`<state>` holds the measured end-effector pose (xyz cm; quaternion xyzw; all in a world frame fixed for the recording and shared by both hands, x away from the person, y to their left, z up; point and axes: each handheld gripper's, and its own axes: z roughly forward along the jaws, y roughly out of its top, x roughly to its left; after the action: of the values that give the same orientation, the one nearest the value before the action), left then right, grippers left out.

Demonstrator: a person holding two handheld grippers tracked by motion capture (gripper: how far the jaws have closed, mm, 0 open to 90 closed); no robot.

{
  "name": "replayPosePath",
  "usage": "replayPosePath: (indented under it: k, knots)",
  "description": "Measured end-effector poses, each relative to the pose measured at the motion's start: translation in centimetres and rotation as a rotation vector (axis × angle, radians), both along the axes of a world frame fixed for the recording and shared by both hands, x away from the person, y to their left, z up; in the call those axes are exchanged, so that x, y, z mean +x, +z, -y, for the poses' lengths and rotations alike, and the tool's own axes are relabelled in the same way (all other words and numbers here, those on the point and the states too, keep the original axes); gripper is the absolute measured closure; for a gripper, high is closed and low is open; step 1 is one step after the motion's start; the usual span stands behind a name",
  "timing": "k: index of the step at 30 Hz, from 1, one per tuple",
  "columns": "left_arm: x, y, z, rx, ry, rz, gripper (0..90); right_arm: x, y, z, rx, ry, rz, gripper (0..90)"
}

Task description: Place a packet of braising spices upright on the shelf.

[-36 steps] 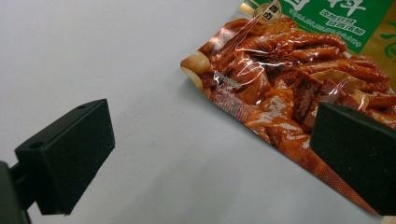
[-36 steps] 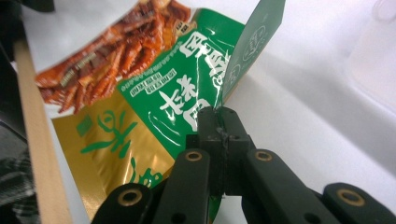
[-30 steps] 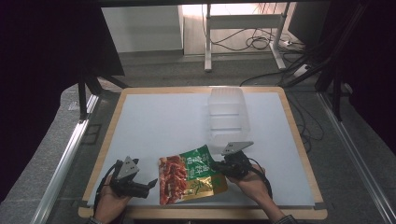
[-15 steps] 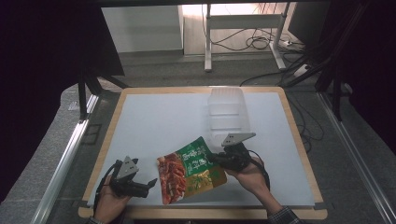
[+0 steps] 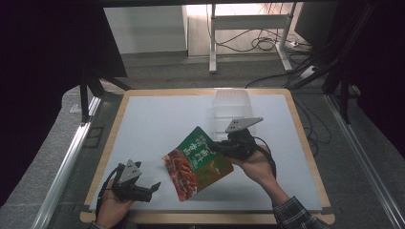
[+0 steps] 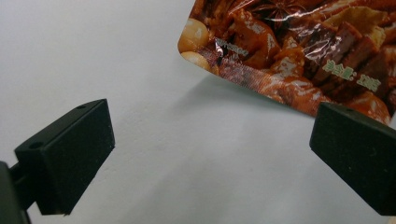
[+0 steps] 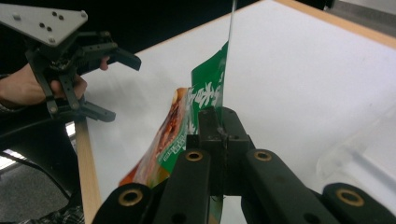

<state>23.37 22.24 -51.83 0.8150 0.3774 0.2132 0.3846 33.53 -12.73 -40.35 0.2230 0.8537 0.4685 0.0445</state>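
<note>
A flat food pouch (image 5: 199, 161), green at one end and printed with red-brown stew at the other, hangs tilted above the white table top (image 5: 157, 124). My right gripper (image 5: 220, 148) is shut on its green edge and holds it off the surface. Along that gripper's jaws in the right gripper view, the pouch (image 7: 198, 105) stands edge-on, clamped between the pads. My left gripper (image 5: 152, 191) rests near the front left corner, open, with nothing between its jaws. In the left gripper view the pouch's stew-printed end (image 6: 289, 51) hangs ahead, above the table.
A clear plastic tray (image 5: 232, 110) sits at the back middle of the table. A wooden rim (image 5: 305, 143) frames the white top. Beyond the far edge are desk legs and cables on the floor.
My right gripper has lifted the pouch off the table, so it now hangs higher and more tilted. The left gripper has stayed where it was.
</note>
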Motion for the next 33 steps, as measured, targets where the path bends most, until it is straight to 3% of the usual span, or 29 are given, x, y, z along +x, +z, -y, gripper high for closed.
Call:
replayPosePath:
  k: [16, 24, 33]
  knots:
    - [0.0, 0.0, 0.0, -0.010, 0.002, 0.015, 0.0, 0.9, 4.9, -1.4, -0.011, 0.035, 0.070, 89.7]
    - [-0.1, 0.0, 0.0, -0.010, 0.001, 0.016, 0.0, 1.4, 6.2, -1.8, -0.017, 0.024, 0.097, 89.8]
    - [-0.1, 0.0, 0.1, -0.008, 0.002, 0.010, 0.0, 3.3, 7.9, -1.7, -0.016, -0.017, 0.122, 89.7]
